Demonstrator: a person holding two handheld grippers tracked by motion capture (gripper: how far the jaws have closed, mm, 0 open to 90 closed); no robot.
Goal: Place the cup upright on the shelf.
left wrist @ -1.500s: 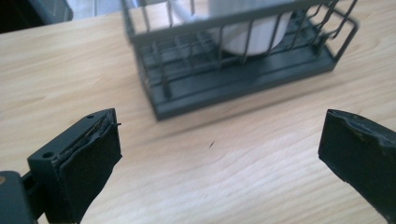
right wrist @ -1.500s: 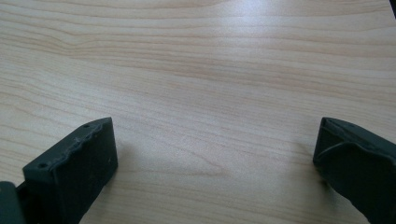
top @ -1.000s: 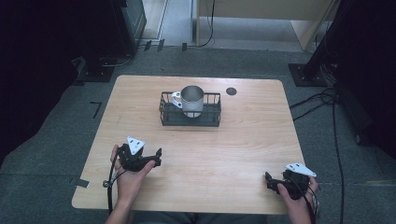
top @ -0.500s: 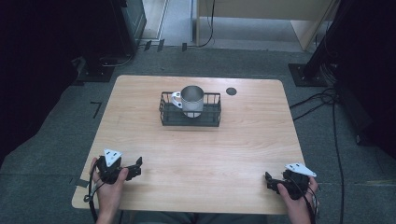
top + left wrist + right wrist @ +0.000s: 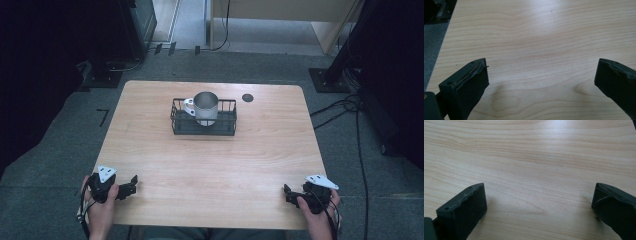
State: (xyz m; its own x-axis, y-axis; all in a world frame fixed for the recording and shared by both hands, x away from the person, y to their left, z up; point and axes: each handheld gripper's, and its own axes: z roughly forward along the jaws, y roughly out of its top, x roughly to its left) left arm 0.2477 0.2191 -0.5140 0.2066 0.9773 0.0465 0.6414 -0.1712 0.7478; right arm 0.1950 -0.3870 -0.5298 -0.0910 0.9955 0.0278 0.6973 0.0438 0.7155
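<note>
1. The left gripper point(image 5: 131, 184) rests at the worktop's point(image 5: 210, 165) near left corner, held in the person's left hand point(image 5: 100, 200), with a grey three-cornered plate on top.
2. In the left gripper view its two black jaws stand wide apart, with bare wood grain between them and nothing held; the worktop's left edge and grey floor show at the upper left of that view.
3. The right gripper point(image 5: 289, 192) sits at the worktop's near right corner, in the person's right hand point(image 5: 317, 205), its own grey plate turned up and a cable trailing off the near edge.
4. In the right gripper view its jaws are likewise spread wide and empty, with pale wood between them.
5. Both grippers are well apart from each other, one at each near corner, and the middle of the worktop between them is bare wood.
6. A black wire basket point(image 5: 180, 125) stands near the far edge of the worktop, about midway between its left and right edges, well apart from both grippers.
7. A metal mug point(image 5: 206, 106) stands upright inside the basket, its open mouth up and its pale handle point(image 5: 188, 105) pointing towards the worktop's left edge.
8. A small dark round spot point(image 5: 247, 97) lies on the worktop just beside the basket, towards the far right corner.
9. Cables point(image 5: 350, 107) run over the grey floor beyond the worktop's right edge.
</note>
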